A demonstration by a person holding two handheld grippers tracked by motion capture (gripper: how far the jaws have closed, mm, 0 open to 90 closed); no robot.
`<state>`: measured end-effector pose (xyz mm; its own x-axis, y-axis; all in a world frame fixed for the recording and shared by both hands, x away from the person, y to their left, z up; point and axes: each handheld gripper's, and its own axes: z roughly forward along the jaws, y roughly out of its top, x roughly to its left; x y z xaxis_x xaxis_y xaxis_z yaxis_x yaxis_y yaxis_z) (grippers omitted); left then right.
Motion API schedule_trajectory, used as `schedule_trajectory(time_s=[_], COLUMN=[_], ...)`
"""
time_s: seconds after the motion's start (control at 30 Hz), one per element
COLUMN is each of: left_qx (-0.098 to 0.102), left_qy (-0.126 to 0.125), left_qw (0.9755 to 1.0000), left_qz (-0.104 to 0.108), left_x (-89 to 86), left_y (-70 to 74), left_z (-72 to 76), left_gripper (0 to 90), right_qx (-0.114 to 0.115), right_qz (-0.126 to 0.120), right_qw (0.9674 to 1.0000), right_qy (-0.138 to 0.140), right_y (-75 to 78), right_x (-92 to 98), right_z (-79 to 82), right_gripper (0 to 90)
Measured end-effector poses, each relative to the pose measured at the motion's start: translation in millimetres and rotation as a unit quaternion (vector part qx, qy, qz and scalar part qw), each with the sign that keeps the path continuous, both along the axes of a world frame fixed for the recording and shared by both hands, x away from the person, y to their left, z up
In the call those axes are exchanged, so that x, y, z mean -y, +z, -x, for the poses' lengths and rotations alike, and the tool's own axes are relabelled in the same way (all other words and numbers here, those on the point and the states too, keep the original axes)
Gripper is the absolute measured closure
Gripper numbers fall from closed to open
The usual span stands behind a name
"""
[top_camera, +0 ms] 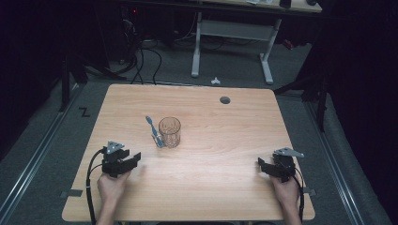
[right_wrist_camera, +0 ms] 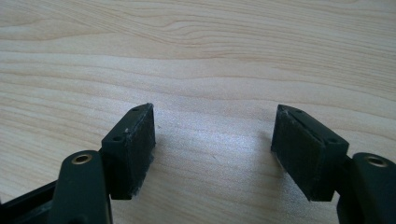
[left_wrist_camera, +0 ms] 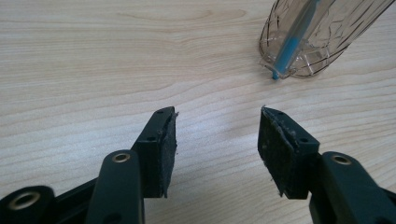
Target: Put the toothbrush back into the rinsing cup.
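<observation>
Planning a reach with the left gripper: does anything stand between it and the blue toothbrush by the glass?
Nothing visible does. Bare tabletop lies between the open left gripper and the blue toothbrush, which lies right beside the clear glass cup, on its left.

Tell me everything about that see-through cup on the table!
The clear, faintly brownish plastic cup has a crackle-line pattern on its walls. It stands upright and open-topped on the light wooden table, left of centre. It looks empty. A slim blue toothbrush lies on the table at its left side, seemingly touching it near the base. Neither claw touches it.
</observation>
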<state>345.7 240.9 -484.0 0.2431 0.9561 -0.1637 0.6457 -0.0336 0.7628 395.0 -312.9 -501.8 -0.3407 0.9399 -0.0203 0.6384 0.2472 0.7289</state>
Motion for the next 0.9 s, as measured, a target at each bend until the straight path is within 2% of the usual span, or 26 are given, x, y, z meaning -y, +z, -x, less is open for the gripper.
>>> schedule_trajectory(time_s=[0.13,0.33,0.47,0.9], left_qx=[-0.001,-0.003,-0.006,-0.001], left_qy=[0.001,-0.002,-0.004,0.005], left_qw=[1.0000,0.9994,0.9990,0.9976], left_qz=[-0.006,-0.034,-0.045,-0.068], left_x=[3.7,10.1,13.7,18.2], left_y=[-4.6,-8.0,-10.3,-22.1], left_z=[1.1,0.0,-0.8,-1.0], left_gripper=[47.0,46.4,46.3,45.8], right_qx=[0.000,0.000,0.000,0.000], right_qz=[0.000,0.000,0.000,0.000], right_qw=[1.0000,1.0000,1.0000,1.0000], right_qy=[0.001,0.000,0.001,0.000], right_y=[0.0,0.0,0.0,0.0], right_x=[0.0,0.0,0.0,0.0], right_z=[0.0,0.0,0.0,0.0], right_gripper=[30.5,30.5,30.5,30.5])
